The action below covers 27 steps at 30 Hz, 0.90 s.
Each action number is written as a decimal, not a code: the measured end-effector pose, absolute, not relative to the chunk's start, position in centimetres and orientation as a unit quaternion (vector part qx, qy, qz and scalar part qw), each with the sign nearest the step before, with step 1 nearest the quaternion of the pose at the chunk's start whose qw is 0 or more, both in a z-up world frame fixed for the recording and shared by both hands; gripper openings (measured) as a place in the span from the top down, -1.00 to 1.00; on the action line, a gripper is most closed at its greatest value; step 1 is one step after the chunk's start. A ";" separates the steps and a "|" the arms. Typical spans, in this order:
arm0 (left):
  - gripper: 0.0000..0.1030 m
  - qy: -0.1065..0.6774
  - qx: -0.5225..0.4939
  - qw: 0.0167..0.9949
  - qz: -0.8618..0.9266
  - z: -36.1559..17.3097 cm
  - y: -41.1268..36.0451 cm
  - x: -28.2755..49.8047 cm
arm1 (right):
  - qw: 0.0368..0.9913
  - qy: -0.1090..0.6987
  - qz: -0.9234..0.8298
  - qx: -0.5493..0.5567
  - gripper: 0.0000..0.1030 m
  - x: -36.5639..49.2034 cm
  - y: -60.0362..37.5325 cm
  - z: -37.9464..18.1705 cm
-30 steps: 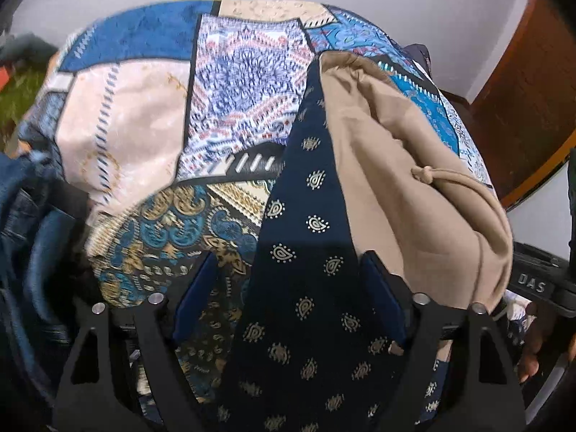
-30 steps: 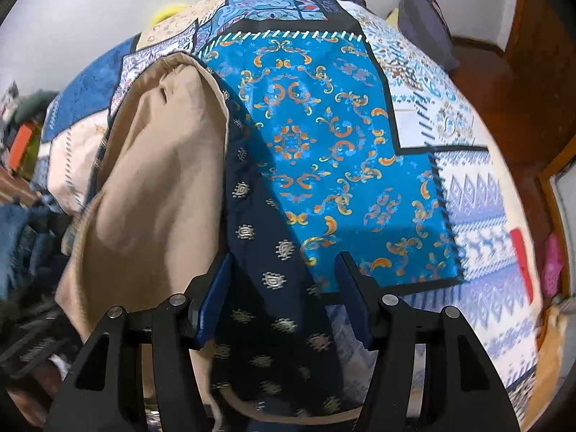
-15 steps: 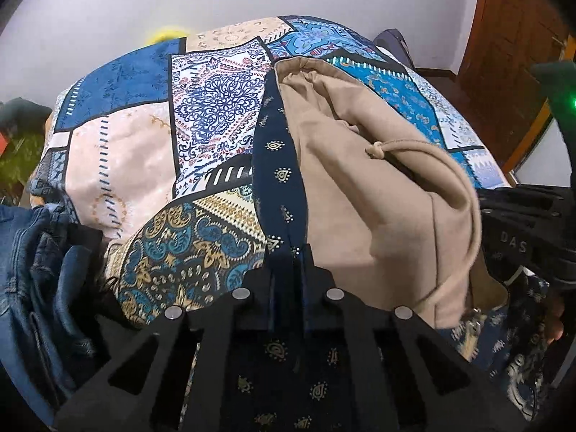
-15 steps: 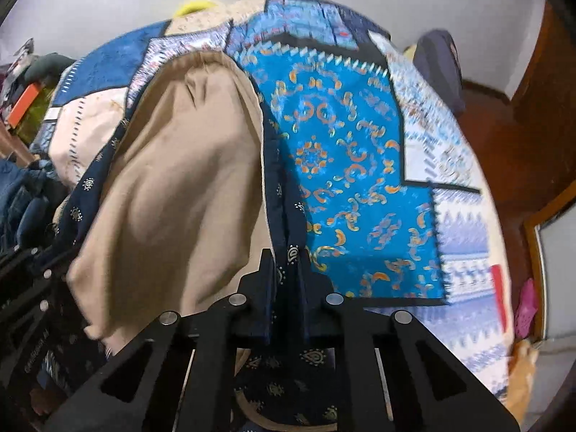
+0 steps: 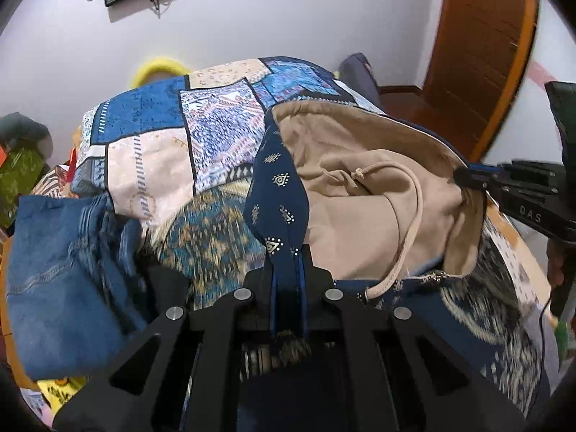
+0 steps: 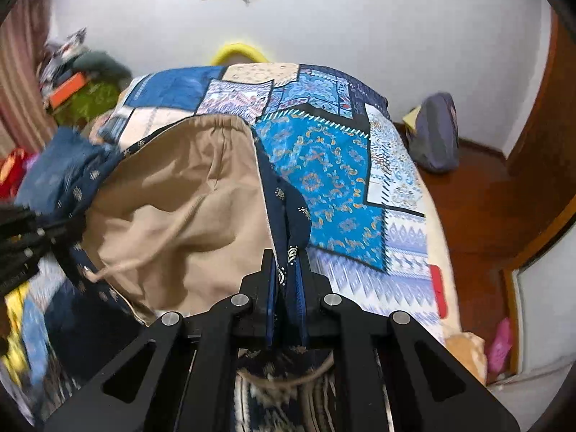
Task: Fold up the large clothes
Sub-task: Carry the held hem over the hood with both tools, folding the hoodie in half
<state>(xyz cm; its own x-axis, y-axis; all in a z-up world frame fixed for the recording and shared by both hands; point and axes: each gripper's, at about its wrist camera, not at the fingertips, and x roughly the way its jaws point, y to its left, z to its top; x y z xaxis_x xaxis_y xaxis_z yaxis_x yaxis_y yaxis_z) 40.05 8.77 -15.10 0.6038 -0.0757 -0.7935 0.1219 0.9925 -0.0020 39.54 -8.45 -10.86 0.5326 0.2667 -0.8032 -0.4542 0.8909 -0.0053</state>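
Observation:
A large navy garment with small gold motifs and a tan lining lies on the patchwork bed. Its tan drawstring hangs loose. My left gripper is shut on the garment's navy left edge and holds it raised. My right gripper is shut on the navy right edge, also raised; the tan lining sags between the two. The right gripper also shows in the left wrist view, pinching the edge.
The patchwork bedspread covers the bed. A pile of blue jeans lies at the bed's left side. A grey bag sits on the wooden floor by the wall. A wooden door stands at the right.
Both grippers closed on the garment's navy edges, then lifted them off the bed. The views tilted up, and the tan lining now hangs between the grippers.

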 end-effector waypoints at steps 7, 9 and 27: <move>0.82 0.467 0.033 0.881 -0.065 -17.0 8.3 34.2 | 0.850 0.464 0.219 -0.119 0.83 34.7 -10.6 -13.0; 0.82 0.480 0.026 0.874 -0.062 -18.3 8.5 33.1 | 0.845 0.473 0.216 -0.123 0.83 33.7 -11.0 -14.1; 0.03 0.509 0.013 0.860 -0.035 -22.1 9.2 32.4 | 0.827 0.518 0.187 -0.113 0.65 33.3 -12.4 -16.9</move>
<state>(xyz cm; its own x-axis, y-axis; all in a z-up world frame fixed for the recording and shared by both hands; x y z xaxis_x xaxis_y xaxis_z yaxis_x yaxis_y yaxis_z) 32.39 9.25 -22.07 0.4794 -0.0463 -0.8764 0.0733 0.9972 -0.0126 33.27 -12.38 -16.94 0.3941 0.1930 -0.8986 -0.4263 0.9045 0.0073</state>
